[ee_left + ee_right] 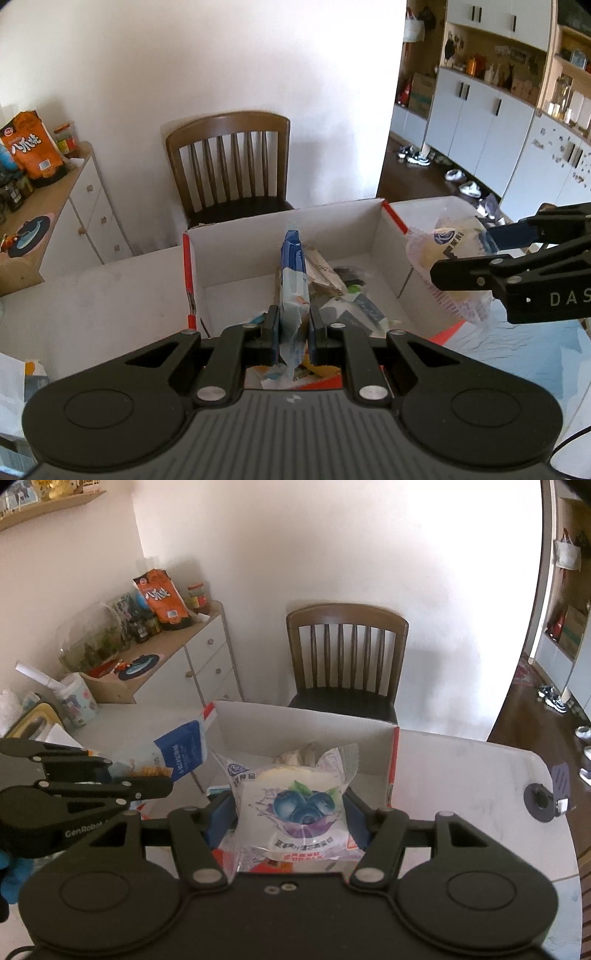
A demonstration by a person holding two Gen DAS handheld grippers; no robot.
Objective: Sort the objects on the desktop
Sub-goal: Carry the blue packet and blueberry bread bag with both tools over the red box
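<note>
White wall is filling the background behind a brown wooden chair (231, 166) at twelve o'clock, with a low white drawer cabinet (207, 664) at ten o'clock carrying an orange snack bag (160, 596) and some jars. I am working over a pale table (110, 295) on which an open cardboard box (288, 236), white inside with red edges, is sitting straight ahead of both my tools.

I am holding my left gripper (293, 328) over the near part of the box, its jaws narrowed to a slim gap and pinching a blue-and-white snack packet (293, 280) that is standing on edge between the pads, its top rising toward twelve o'clock. Below and beyond it, a loose heap of wrappers (343, 295) is lying on the box floor.

I am holding my right gripper (290, 819) over the near edge of the same box, jaws set about half apart and pressing on both sides of a clear-wrapped blueberry pastry (295, 801), printed face toward the camera. In the left wrist view that pastry is hanging at three o'clock, outside the box's right wall. In the right wrist view my left tool is showing at nine o'clock with its blue packet tilting toward the box's left wall.
</note>
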